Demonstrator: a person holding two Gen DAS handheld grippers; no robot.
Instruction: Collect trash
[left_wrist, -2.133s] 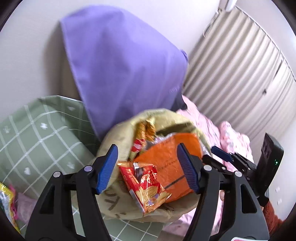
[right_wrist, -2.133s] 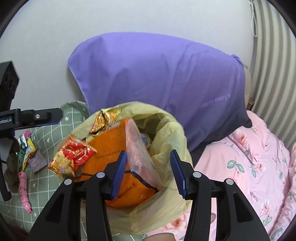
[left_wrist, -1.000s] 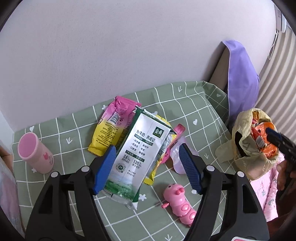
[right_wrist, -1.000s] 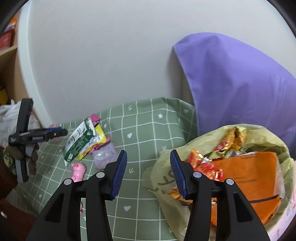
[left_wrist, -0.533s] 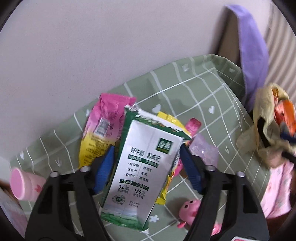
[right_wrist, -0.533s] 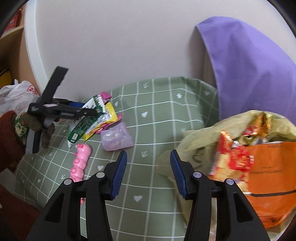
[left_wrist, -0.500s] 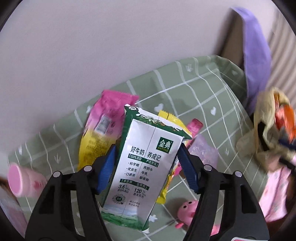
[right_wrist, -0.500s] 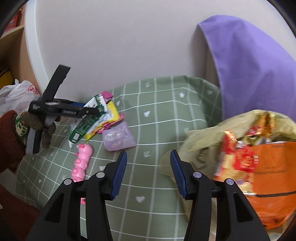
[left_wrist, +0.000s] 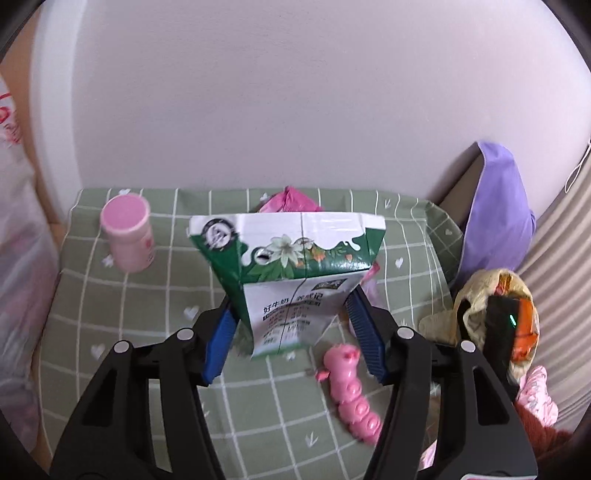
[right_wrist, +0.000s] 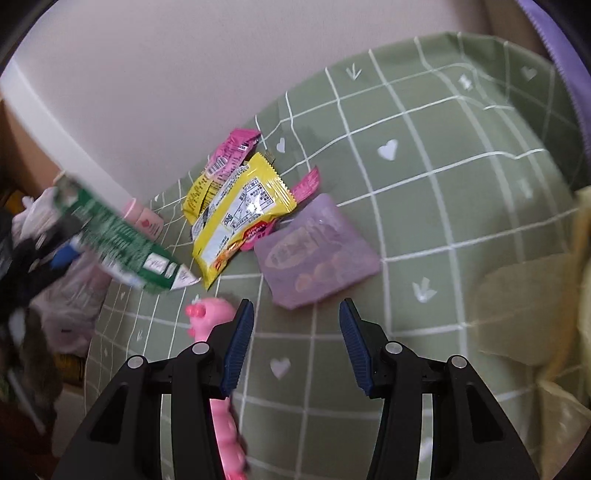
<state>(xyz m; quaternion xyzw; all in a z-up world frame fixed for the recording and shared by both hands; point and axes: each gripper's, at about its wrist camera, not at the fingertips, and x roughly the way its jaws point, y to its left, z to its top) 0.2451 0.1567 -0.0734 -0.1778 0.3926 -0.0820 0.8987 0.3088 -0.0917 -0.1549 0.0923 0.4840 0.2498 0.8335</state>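
Note:
A green-and-white milk carton (left_wrist: 295, 273) hangs above the green checked cloth (left_wrist: 147, 295), with my left gripper (left_wrist: 291, 308) closing on its lower end, both blue pads against its sides. In the right wrist view the carton (right_wrist: 122, 236) is blurred and tilted at the left. My right gripper (right_wrist: 295, 306) is open and empty, low over the cloth (right_wrist: 424, 184), just short of a purple pouch (right_wrist: 317, 251). Beyond the pouch lie a yellow snack wrapper (right_wrist: 240, 218) and a pink wrapper (right_wrist: 229, 155). The stuffed yellow trash bag (left_wrist: 480, 291) stands at the right.
A pink caterpillar toy (left_wrist: 351, 391) lies beside my right gripper's left finger (right_wrist: 236, 332). A pink cup (left_wrist: 127, 232) stands at the cloth's far left. A purple pillow (left_wrist: 495, 210) leans on the wall behind the bag. A white plastic bag (left_wrist: 14, 221) sits at the left.
The left gripper has narrowed onto the milk carton and raised it off the wrapper pile, tipping it upright. The right gripper has swung away from the trash bag and down toward the wrappers.

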